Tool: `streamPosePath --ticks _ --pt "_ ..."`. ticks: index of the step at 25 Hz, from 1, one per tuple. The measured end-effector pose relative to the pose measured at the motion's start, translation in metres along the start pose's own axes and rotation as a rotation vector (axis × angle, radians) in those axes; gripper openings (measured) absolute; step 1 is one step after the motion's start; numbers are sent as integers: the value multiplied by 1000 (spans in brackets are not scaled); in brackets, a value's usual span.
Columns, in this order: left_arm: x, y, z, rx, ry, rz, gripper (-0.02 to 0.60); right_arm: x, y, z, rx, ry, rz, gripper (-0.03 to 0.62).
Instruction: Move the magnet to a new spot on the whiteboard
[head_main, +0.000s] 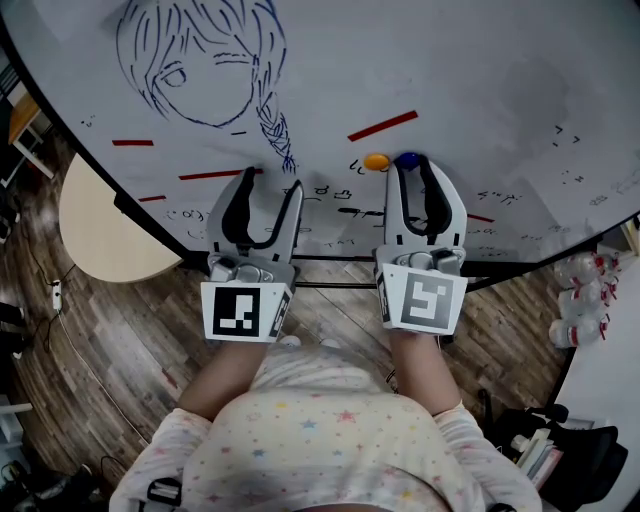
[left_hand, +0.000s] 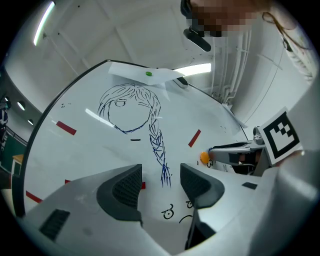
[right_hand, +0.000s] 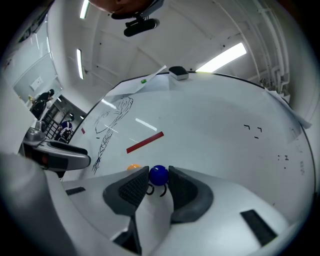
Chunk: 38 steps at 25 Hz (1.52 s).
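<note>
A blue ball magnet (right_hand: 158, 175) sits on the whiteboard (head_main: 470, 80) between the tips of my right gripper (right_hand: 158, 182), whose jaws are closed against its two sides. From the head view the blue magnet (head_main: 407, 160) shows at the tip of the right gripper (head_main: 410, 172). Just to its left an orange magnet (head_main: 376, 161) is stuck to the board, and the orange magnet (right_hand: 133, 167) peeks over the left jaw. My left gripper (head_main: 271, 186) is open near the board's lower edge with nothing in it, and the left gripper (left_hand: 161, 183) points at the drawn braid.
The board carries a blue drawing of a girl (head_main: 200, 60), red strips (head_main: 382, 125) and black scribbles. A sheet of paper (left_hand: 165, 75) is pinned by a green magnet (left_hand: 148, 74) at the board's top. A round beige table (head_main: 100, 225) is at the left, bottles (head_main: 580, 300) at the right.
</note>
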<state>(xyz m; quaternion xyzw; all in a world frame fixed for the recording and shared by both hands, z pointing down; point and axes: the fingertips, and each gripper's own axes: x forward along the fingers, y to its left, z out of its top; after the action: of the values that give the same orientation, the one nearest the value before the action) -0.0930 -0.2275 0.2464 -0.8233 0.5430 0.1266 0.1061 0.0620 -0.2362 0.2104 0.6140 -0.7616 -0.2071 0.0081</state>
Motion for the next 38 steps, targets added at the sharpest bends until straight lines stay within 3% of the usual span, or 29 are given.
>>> streamPosePath --ticks 38 --pt "0 -23 -2 -1 14 -49 218 -23 -15 -2 91 -6 3 120"
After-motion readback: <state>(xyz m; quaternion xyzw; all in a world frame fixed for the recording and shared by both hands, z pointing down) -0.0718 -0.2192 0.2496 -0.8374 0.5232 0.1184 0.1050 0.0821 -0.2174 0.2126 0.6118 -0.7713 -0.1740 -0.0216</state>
